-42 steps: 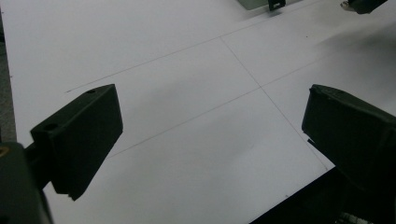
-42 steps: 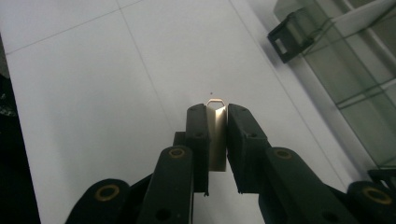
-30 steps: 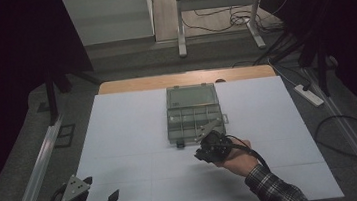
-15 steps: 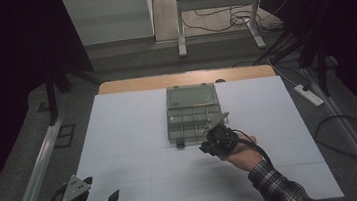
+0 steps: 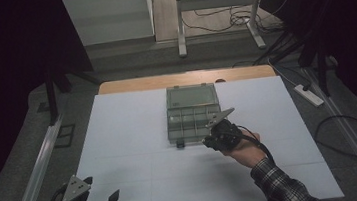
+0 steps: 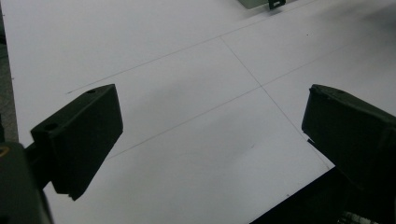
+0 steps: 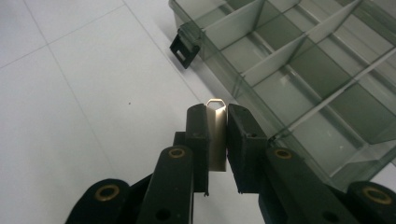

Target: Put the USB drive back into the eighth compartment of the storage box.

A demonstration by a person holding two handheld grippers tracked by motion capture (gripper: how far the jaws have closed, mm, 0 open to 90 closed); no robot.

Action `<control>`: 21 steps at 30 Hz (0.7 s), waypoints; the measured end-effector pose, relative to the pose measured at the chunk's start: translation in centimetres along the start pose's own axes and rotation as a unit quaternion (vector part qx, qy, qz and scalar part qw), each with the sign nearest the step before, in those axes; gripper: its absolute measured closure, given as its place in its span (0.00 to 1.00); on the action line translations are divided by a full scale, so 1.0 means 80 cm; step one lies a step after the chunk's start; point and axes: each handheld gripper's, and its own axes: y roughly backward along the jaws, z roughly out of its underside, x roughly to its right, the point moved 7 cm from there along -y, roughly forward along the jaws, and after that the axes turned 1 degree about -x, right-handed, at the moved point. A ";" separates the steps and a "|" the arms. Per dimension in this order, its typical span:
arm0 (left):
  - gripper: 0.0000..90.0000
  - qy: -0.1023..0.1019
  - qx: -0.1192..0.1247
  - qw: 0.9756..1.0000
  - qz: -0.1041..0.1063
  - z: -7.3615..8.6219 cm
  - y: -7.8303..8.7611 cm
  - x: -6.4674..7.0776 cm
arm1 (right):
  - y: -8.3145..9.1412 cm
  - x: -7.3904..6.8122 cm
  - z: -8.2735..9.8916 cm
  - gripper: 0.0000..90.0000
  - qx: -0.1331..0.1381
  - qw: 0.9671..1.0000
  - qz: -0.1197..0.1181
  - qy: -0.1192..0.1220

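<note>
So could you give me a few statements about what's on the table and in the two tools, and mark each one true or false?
1. The right gripper pinches a small silver metal piece between its fingers. True.
2. The clear compartment box has its lid shut. False: the lid is folded open and the compartments show.
3. The left gripper holds a screw. False: its fingers stand wide apart over bare white table, with nothing between them.
4. The compartments nearest the right gripper look empty. True.
5. The black latch hangs at the box's front wall. True.
6. The metal piece already lies inside a compartment. False: it is held just outside the box.
</note>
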 end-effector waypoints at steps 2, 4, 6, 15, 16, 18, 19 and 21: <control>0.06 0.000 0.000 1.000 0.000 0.000 0.000 0.000 | 0.000 0.002 0.000 0.87 0.001 1.000 0.001 0.000; 0.06 0.000 0.000 1.000 0.000 0.000 0.000 0.000 | 0.001 0.006 0.000 0.87 0.003 1.000 0.004 -0.004; 0.06 0.000 0.000 1.000 0.000 0.000 0.000 0.000 | 0.002 0.008 0.000 0.87 0.004 1.000 0.005 -0.007; 0.06 0.002 -0.001 1.000 -0.001 0.000 0.000 0.000 | 0.003 0.020 0.000 0.87 0.008 1.000 0.014 -0.018; 0.06 0.002 -0.001 1.000 -0.001 0.000 0.000 0.000 | 0.003 0.021 0.000 0.87 0.008 1.000 0.014 -0.019; 0.06 0.002 -0.002 1.000 -0.001 0.000 0.000 0.000 | 0.003 0.023 0.000 0.87 0.009 1.000 0.016 -0.021; 0.06 0.002 -0.002 1.000 -0.001 0.000 0.000 0.000 | 0.003 0.024 0.000 0.87 0.010 1.000 0.015 -0.022; 0.06 0.002 -0.002 1.000 -0.001 0.000 0.000 0.000 | 0.003 0.027 0.000 0.87 0.011 1.000 0.018 -0.021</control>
